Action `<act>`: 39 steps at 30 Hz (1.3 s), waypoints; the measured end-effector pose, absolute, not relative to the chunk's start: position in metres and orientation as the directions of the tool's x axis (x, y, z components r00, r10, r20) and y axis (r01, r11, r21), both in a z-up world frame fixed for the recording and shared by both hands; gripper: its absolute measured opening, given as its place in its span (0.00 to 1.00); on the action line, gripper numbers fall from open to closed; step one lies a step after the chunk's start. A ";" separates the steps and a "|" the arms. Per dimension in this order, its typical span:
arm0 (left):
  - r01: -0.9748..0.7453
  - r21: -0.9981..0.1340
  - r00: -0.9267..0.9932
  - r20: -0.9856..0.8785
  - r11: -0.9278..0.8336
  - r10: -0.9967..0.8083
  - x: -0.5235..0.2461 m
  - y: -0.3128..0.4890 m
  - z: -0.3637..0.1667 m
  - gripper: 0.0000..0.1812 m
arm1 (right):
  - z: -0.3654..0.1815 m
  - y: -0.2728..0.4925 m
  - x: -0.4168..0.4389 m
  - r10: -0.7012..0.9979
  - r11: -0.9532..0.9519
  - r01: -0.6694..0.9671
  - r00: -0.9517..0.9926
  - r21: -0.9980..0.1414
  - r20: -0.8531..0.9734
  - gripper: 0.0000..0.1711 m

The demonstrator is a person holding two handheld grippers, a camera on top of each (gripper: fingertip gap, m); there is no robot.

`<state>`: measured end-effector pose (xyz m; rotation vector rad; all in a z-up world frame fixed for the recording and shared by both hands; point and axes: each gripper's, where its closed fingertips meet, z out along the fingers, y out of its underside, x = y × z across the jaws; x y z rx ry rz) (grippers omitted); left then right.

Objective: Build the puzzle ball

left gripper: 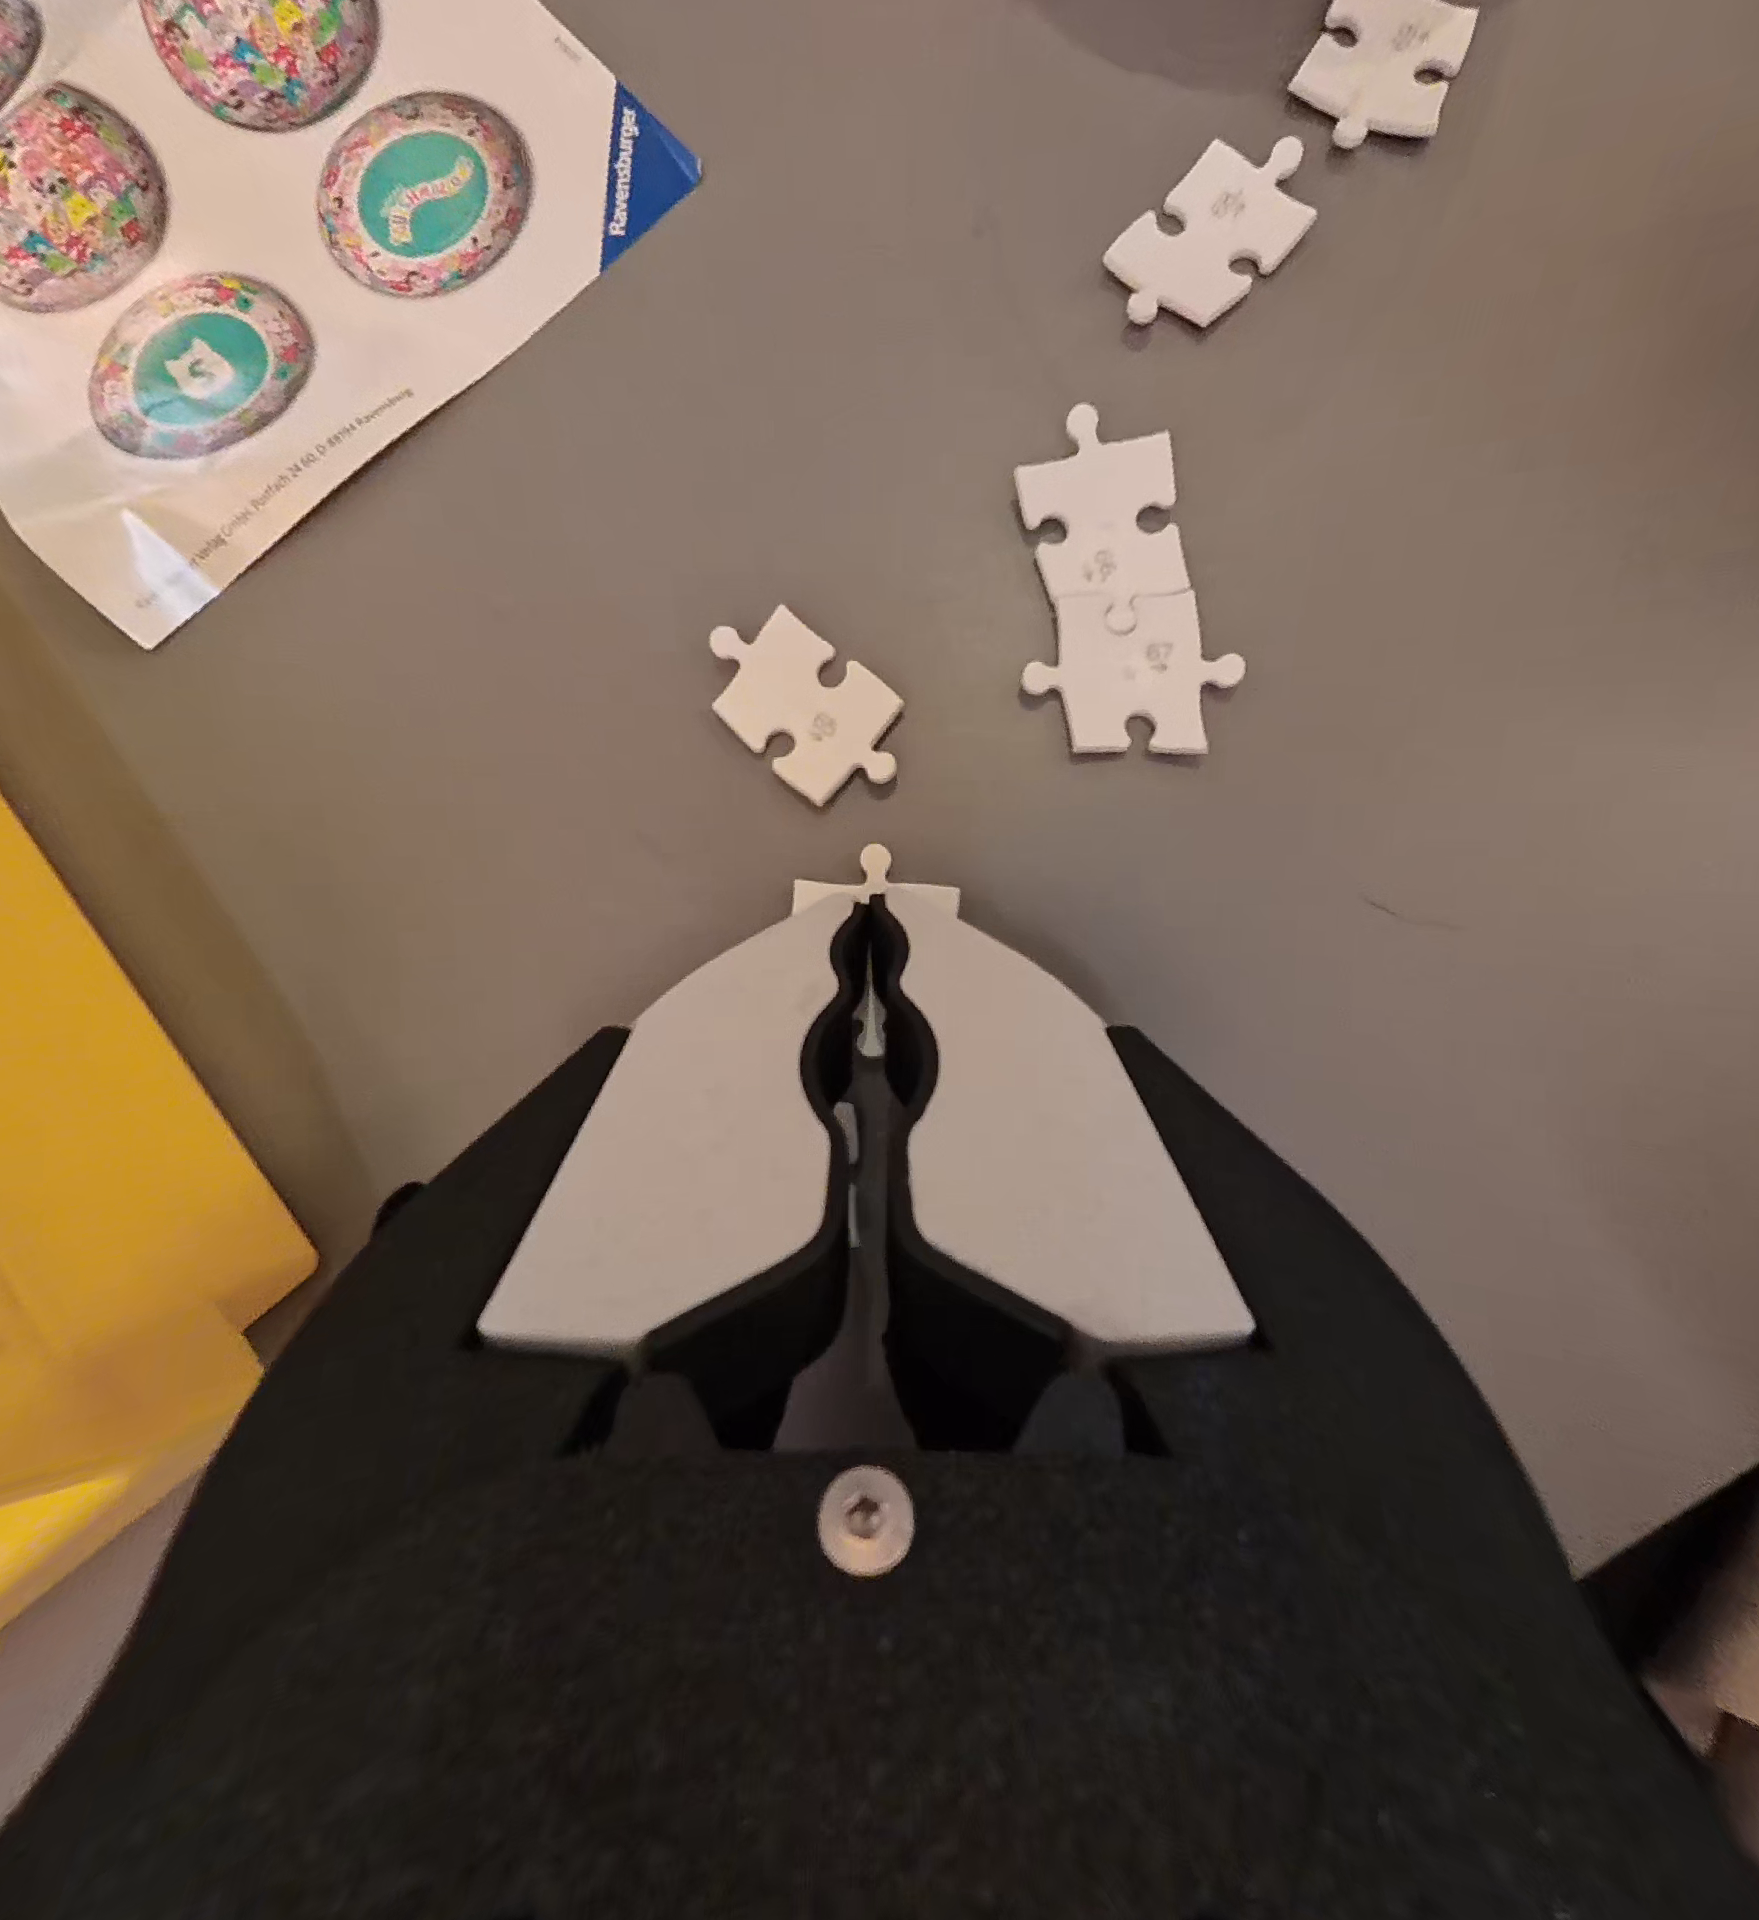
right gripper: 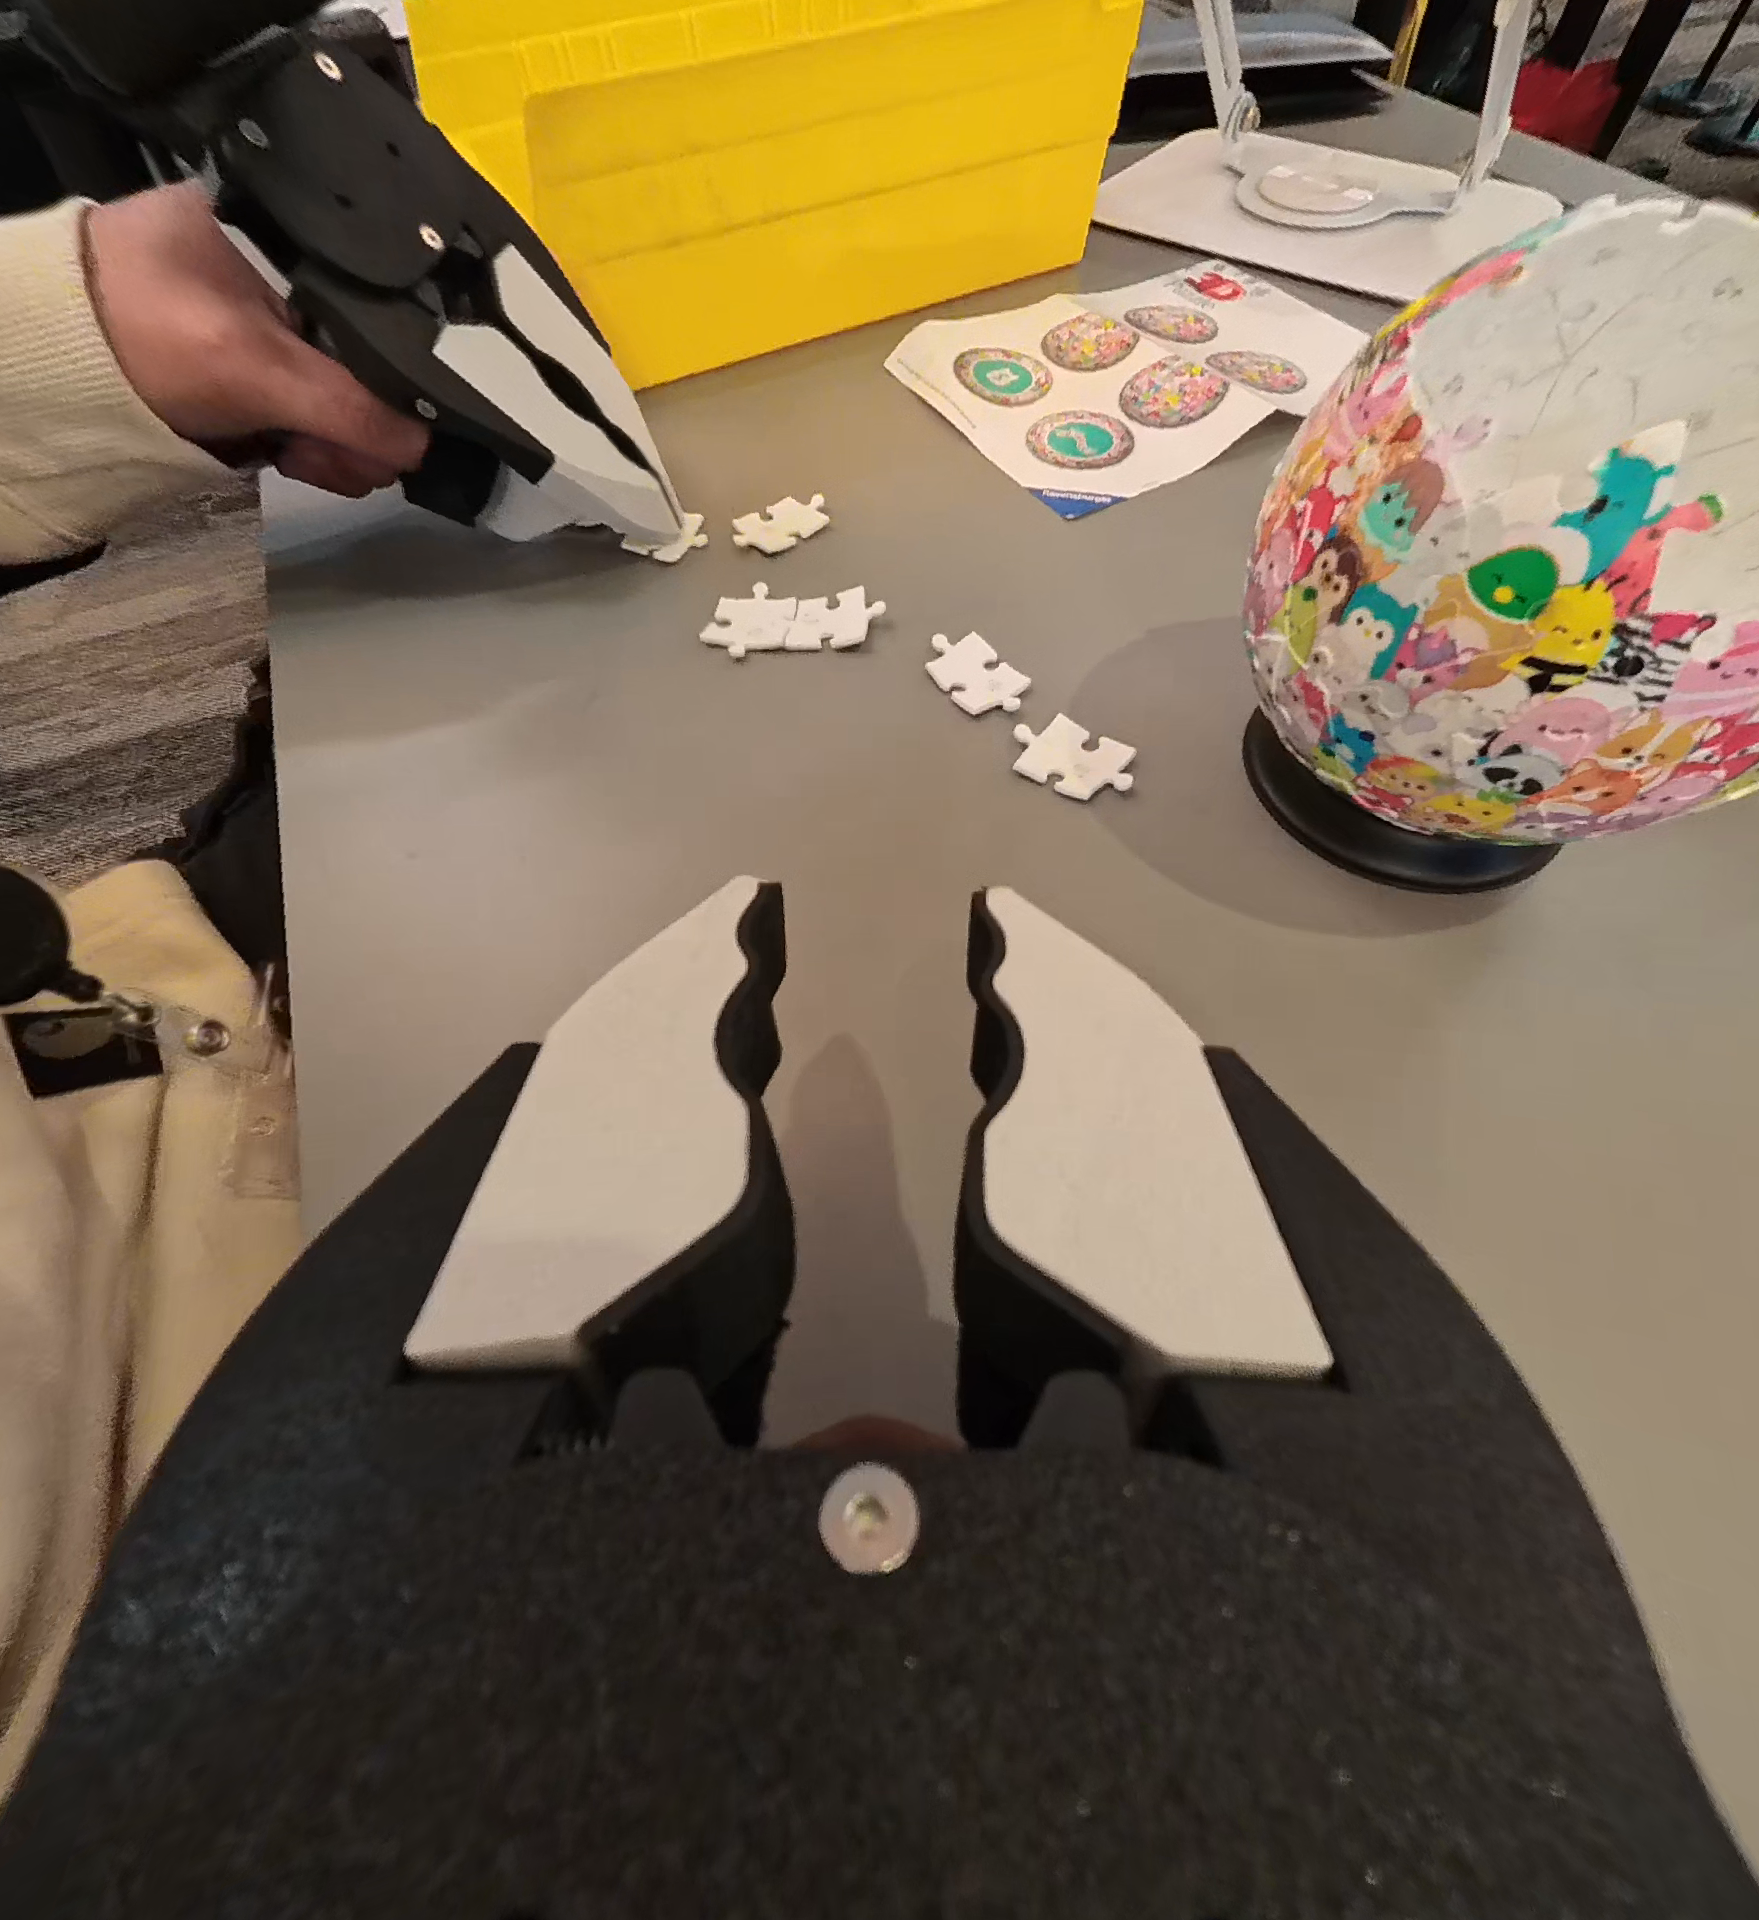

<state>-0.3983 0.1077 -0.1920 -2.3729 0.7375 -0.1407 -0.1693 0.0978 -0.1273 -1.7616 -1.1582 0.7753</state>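
Observation:
My left gripper is shut, its tips down on a white puzzle piece that lies flat on the grey table. Only the piece's tab and far edge show past the tips. In the right wrist view the left gripper touches that piece near the table's left edge. My right gripper is open and empty above bare table. The partly built colourful puzzle ball sits on a black ring stand at the right, its top open.
Loose white pieces lie ahead of the left gripper: a single, a joined group and others. A printed leaflet and a yellow bin are nearby. A person's sleeve is at the left. Some 25 cm of space lies between my two pairs of fingers.

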 end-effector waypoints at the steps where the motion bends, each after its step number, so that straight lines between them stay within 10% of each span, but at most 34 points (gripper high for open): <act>1: -0.470 -0.611 0.837 -0.079 -0.637 -0.542 -0.399 0.108 -0.192 0.00 | -0.126 0.097 -0.171 0.930 -0.185 0.386 0.366 -0.904 -0.034 0.19; 9: -0.077 -0.882 0.926 0.109 -0.465 -0.361 -0.459 0.098 -0.093 0.08 | -0.120 0.110 -0.221 0.953 -0.076 0.398 0.299 -0.914 0.051 0.20; 16: 0.154 -0.888 0.985 0.171 -0.432 0.000 -0.607 0.064 -0.102 0.15 | -0.133 0.116 -0.295 0.975 -0.170 0.398 0.201 -0.901 -0.095 0.19; 39: 0.087 -0.863 0.996 0.094 -0.498 0.010 -0.599 0.063 -0.103 0.16 | -0.138 0.136 -0.309 0.975 -0.196 0.419 0.179 -0.887 -0.131 0.17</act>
